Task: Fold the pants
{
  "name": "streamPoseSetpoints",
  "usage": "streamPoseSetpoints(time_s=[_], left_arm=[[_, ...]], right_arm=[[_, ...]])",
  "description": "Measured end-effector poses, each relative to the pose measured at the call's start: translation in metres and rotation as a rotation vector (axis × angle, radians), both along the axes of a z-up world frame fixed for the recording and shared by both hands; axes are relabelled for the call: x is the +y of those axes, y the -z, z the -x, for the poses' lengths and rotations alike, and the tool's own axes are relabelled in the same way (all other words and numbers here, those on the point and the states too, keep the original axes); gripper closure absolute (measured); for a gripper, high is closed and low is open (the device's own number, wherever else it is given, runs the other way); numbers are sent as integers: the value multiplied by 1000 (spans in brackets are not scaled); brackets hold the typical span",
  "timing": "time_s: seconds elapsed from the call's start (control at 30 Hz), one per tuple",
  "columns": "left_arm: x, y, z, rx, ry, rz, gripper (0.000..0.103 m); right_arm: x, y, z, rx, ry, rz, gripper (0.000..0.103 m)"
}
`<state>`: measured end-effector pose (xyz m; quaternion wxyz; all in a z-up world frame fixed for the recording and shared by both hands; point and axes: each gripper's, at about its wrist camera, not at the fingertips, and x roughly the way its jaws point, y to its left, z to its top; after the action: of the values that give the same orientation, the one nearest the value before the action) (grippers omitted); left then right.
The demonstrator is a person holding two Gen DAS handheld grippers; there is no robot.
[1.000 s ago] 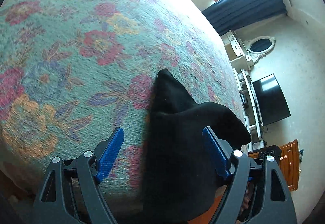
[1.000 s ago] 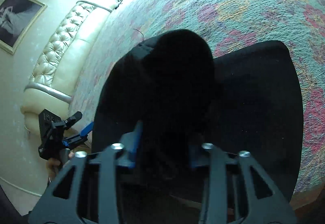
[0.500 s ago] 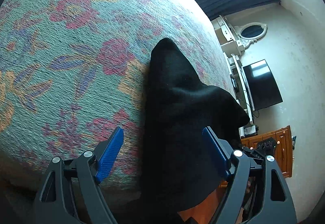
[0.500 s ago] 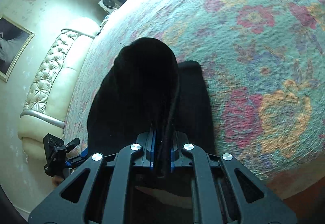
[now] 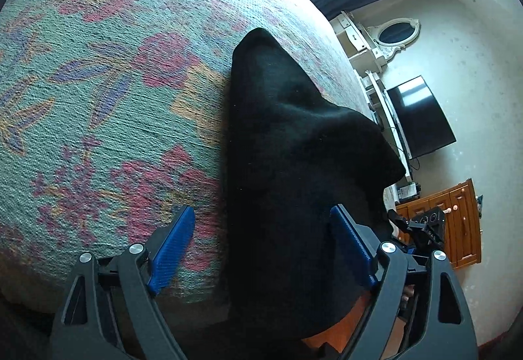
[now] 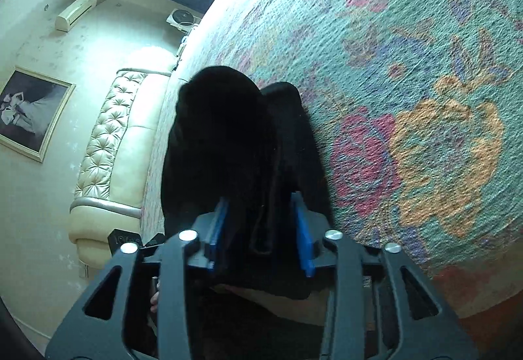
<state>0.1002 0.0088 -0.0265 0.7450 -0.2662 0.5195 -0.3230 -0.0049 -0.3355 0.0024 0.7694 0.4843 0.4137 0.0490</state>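
- On the floral bedspread (image 5: 98, 105), black pants (image 5: 294, 164) are draped.
- Left tool (image 5: 264, 249) is spread wide around the pants.
- Right tool (image 6: 261, 236) is seen partly parted with pants fabric between its pads; whether the fabric is gripped cannot be told.

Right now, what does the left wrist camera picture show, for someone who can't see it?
Black pants lie bunched on a flowery bedspread, between the wide-open blue-tipped left tongs. A TV is at right.

A floral bedspread (image 5: 98, 98) fills the frame. At two o'clock hangs an oval mirror (image 5: 395, 32); at three, a television (image 5: 420, 116); at four, a wooden cabinet (image 5: 457, 222). A tufted headboard (image 6: 108, 144) sits at nine o'clock.
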Motion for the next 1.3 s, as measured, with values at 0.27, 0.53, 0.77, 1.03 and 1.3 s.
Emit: streamPoseSetpoints(time_s=[0.27,0.53,0.77,1.03,1.3], left_arm=[[3,16,1,79,18,166,20],[-9,15,-6,78,22,197,18],[-4,21,-5,106,2,296,18],[-24,14,6,-24,83,136,17],[-23,18,6,23,55,158,33]], right_arm=[[-9,24,14,40,37,-53,19],[12,32,8,-13,-51,-135,15],[29,28,2,-33,-89,-120,16],[26,30,5,-31,-74,-113,33],[21,36,12,-45,-62,-112,36]])
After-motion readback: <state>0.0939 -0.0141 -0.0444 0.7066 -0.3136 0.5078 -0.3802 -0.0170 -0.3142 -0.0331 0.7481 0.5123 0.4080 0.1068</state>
